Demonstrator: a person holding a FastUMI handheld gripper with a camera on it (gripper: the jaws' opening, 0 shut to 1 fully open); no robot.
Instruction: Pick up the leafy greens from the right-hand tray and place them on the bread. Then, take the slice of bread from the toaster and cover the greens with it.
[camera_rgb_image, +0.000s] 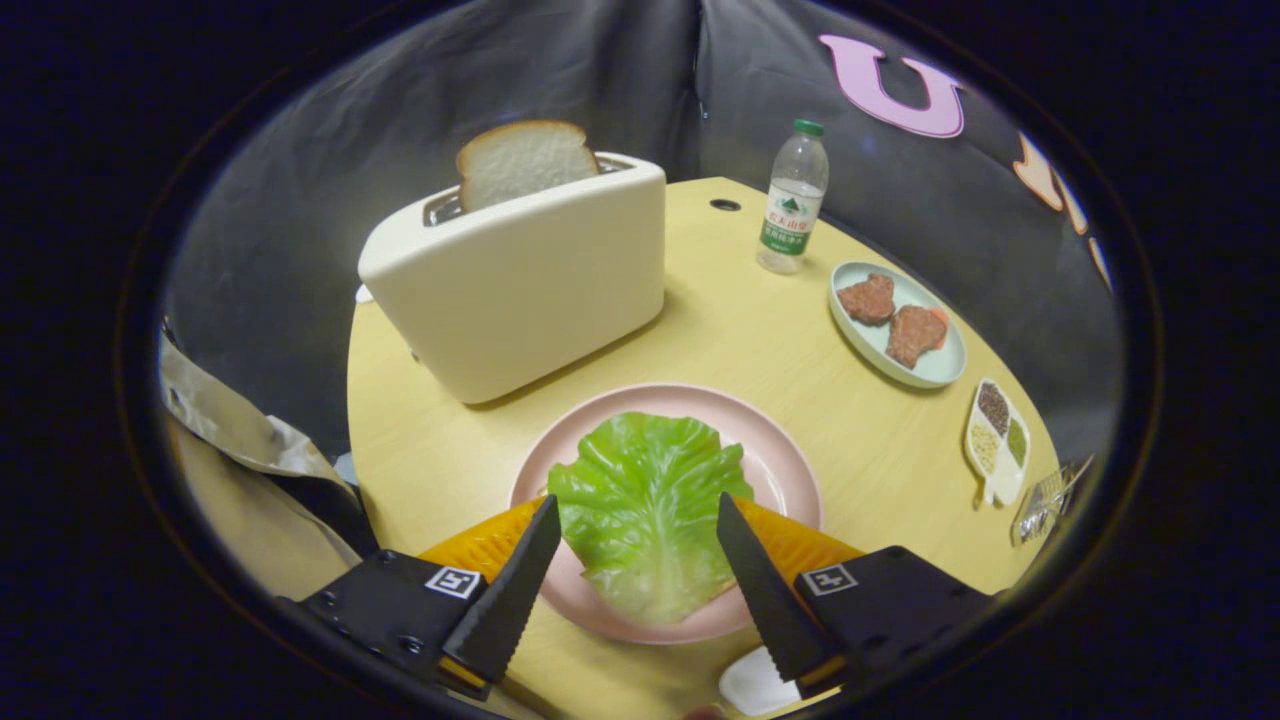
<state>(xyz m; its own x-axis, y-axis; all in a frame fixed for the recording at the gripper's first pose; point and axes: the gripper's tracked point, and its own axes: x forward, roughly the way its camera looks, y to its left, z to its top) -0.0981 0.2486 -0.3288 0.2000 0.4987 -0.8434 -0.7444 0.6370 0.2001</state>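
Observation:
A green lettuce leaf (640, 505) lies flat on a pink plate (780, 455), hiding whatever is under it. My gripper (636, 512) hovers over the plate's near side, open, one finger on each side of the leaf and nothing held. Beyond the plate stands a cream toaster (520, 280), with a slice of white bread (525, 160) sticking up out of its slot.
To the right of the toaster stands a water bottle (793, 200). A pale blue tray (935, 370) with two brown patties lies right of the plate, then a small seasoning dish (997, 440). The round yellow table (880, 470) ends close behind these. A white object (752, 685) sits below my right finger.

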